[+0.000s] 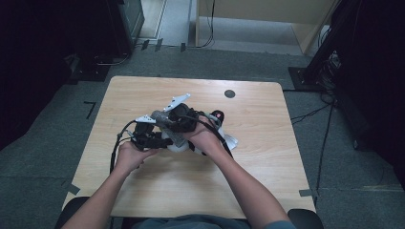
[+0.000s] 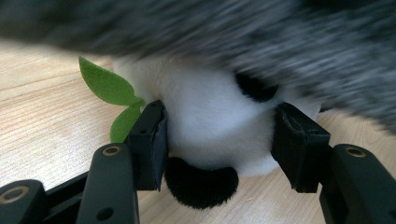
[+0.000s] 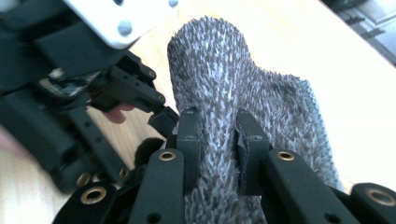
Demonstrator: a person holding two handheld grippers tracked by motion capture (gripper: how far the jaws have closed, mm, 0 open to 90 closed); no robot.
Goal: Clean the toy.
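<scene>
Left claw (image 2: 219,135): clamped on the white panda plush (image 2: 212,116), both pads pressing its sides
Right claw (image 3: 218,135): pinching the grey fuzzy cloth (image 3: 233,88)
Panda plush: on the tabletop (image 1: 248,167), mid-table, under the cloth

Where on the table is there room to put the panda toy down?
Bare wood lies along the table at its far edge up to the small dark disc, down its right side, and along the near edge between the forearms. It is crowded mid-table, where both grippers hold the plush panda and the grey fuzzy cloth.
</scene>
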